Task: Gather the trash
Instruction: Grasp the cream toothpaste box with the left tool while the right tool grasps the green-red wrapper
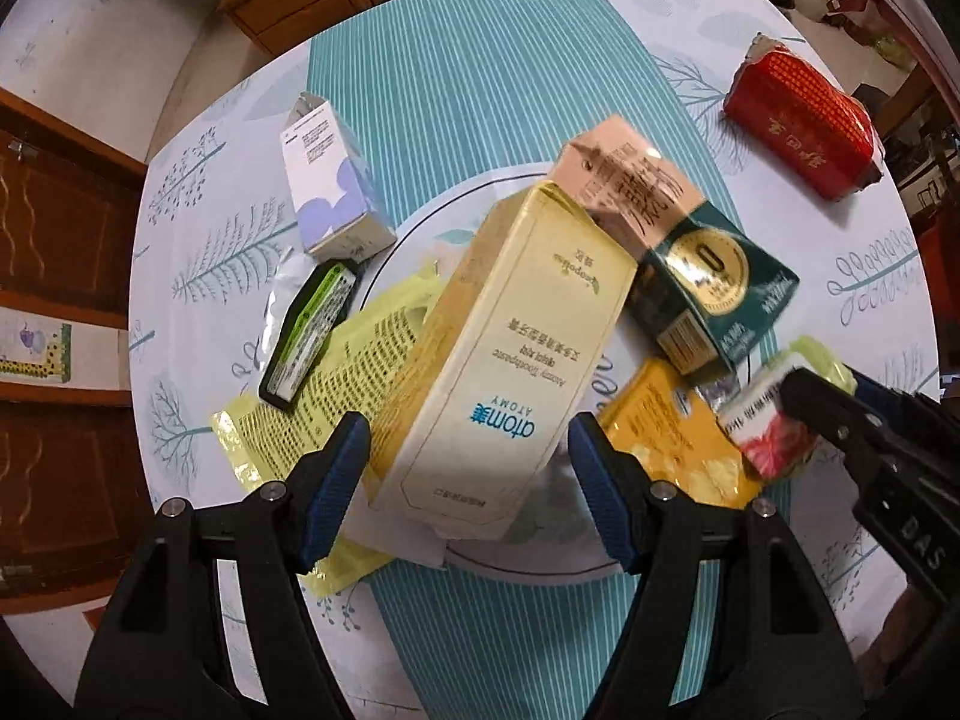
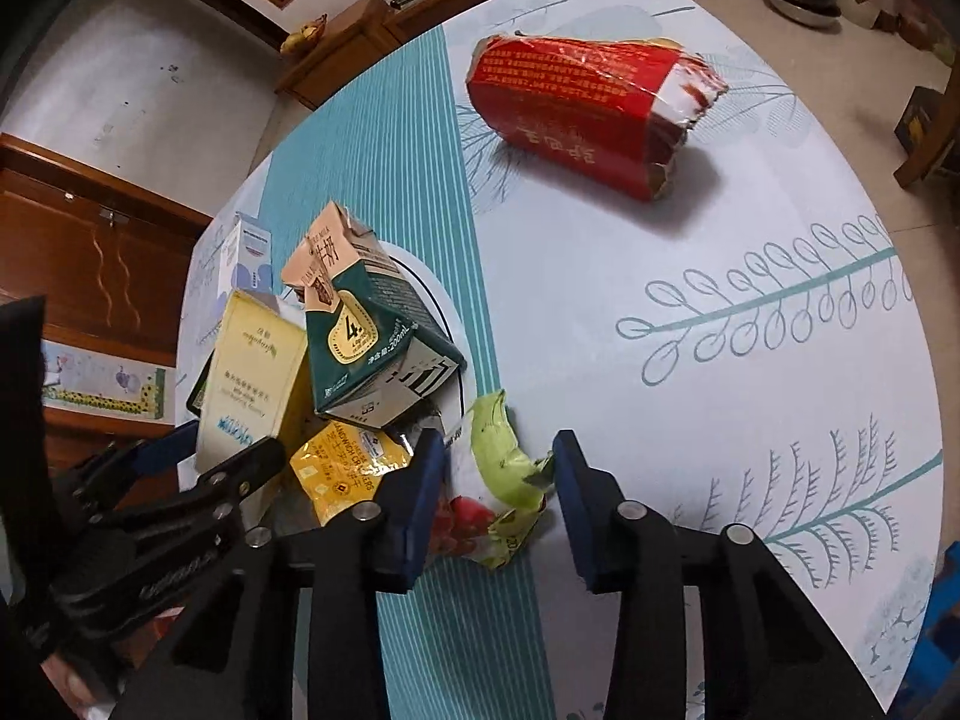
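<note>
1. My left tongs [image 1: 468,450] stand wide open astride the pale yellow cardboard toothpaste box [image 1: 510,348], not pressing it.
2. My right tongs [image 2: 498,480] are half-closed around the crumpled green-and-white plastic wrapper [image 2: 504,468] on the table [image 2: 720,420]; grip unconfirmed.

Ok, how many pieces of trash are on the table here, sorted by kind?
Boxes and cartons: 3 (lavender box, toothpaste box, milk carton)
Wrappers and packets: 4 (red packet, yellow-green wrapper, yellow cracker packet, green and red wrapper)
Black and green pack: 1
Silver foil piece: 1
Total: 9
</note>
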A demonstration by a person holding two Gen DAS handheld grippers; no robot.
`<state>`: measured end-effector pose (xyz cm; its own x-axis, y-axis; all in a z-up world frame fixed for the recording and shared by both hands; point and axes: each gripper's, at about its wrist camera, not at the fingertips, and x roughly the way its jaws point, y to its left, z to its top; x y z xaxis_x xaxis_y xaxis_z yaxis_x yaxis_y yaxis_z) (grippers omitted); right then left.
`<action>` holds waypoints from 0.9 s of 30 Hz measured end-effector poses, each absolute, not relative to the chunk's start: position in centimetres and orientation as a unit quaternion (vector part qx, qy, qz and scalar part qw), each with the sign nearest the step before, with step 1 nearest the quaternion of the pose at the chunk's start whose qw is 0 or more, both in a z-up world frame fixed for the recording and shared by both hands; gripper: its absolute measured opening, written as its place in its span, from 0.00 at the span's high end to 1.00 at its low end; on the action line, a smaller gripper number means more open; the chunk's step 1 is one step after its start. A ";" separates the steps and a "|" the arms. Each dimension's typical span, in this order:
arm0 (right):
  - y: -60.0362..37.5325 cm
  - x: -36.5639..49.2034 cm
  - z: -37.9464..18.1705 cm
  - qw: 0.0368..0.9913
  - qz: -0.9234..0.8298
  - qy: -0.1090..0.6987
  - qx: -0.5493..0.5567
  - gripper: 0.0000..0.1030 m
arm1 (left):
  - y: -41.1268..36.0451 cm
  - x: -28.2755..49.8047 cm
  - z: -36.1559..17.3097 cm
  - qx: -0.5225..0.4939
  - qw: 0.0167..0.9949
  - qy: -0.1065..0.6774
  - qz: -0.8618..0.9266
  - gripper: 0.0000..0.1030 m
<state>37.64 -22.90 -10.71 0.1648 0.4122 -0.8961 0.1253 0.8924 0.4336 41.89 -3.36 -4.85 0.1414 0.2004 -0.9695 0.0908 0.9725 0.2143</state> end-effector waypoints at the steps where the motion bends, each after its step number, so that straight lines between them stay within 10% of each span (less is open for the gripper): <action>1: -22.9 37.6 -10.7 0.734 0.100 0.638 0.211 0.68 | -3.5 42.1 -5.0 0.113 0.746 0.655 0.034 0.38; 27: -25.1 29.3 -2.2 0.765 0.118 0.593 0.220 0.76 | -2.3 30.7 4.1 0.042 0.789 0.613 -0.011 0.43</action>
